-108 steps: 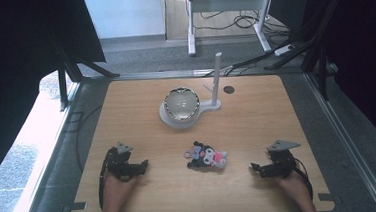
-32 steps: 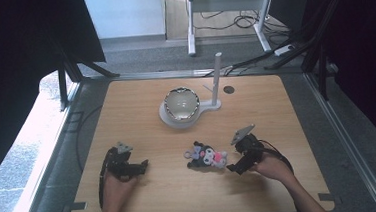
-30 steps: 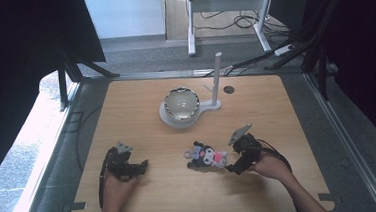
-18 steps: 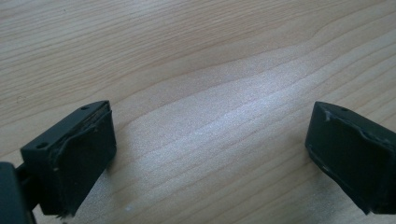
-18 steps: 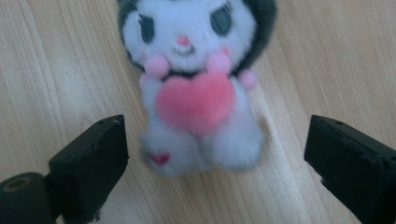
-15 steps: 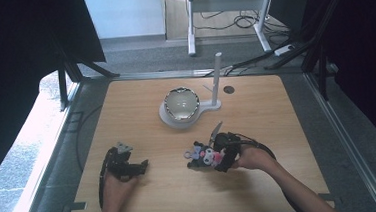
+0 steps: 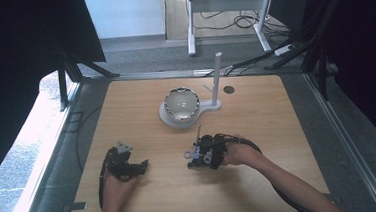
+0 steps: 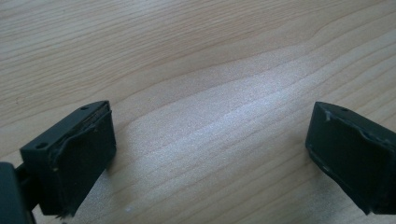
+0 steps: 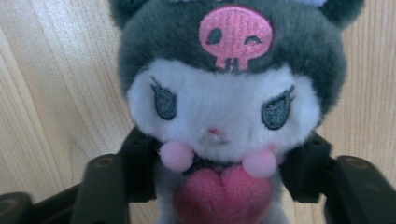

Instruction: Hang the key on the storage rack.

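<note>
right gripper view: right gripper [image 9: 219, 186] just closed, pinching plush toy [image 9: 224, 107], apparently at its neck; left gripper [image 8: 210, 154] spread.

Right claw [image 7: 195, 156] over plush toy [image 7: 193, 154], left claw [image 7: 139, 167] resting apart, wooden table [image 7: 258, 131]

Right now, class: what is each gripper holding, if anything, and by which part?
The right gripper is shut on the plush toy, clamping its body just below the head, beside the pink heart. The left gripper is open over the bare table, holding nothing.
</note>
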`<control>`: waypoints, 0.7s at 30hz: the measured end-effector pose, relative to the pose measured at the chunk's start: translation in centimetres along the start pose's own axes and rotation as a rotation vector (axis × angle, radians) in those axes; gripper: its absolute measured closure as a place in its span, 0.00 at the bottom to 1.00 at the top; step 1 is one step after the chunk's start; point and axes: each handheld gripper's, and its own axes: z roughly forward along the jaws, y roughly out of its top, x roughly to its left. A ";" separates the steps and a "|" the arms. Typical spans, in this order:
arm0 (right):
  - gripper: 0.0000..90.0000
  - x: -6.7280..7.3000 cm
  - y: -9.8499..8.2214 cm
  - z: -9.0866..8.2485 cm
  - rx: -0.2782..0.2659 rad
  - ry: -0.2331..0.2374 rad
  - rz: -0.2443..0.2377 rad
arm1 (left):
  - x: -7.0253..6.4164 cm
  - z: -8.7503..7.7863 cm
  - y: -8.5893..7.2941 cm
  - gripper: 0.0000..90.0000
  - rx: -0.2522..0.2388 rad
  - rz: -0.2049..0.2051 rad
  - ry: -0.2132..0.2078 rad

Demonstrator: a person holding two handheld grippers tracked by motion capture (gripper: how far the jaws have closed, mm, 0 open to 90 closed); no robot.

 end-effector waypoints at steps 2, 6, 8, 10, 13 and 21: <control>0.48 0.0 0.0 -0.3 -0.010 -0.003 -0.005 | 0.0 0.0 0.0 0.02 0.000 0.000 0.000; 0.49 -0.5 -0.5 -1.2 -0.035 0.005 0.011 | 0.0 0.0 0.0 0.02 0.000 0.000 0.000; 0.49 -0.8 -0.8 -1.7 -0.047 0.009 0.029 | 0.0 0.0 0.0 0.02 0.000 0.001 0.000; 0.49 -1.1 -1.1 -2.2 -0.059 0.012 0.033 | 0.0 0.0 0.0 0.02 0.000 0.004 0.000; 0.49 -1.5 -1.5 -3.0 -0.062 0.013 0.040 | 0.0 0.0 0.0 0.02 0.000 0.004 0.000; 0.49 -2.9 -3.0 -5.5 -0.094 0.011 0.085 | 0.0 0.0 0.0 0.02 0.000 0.004 0.000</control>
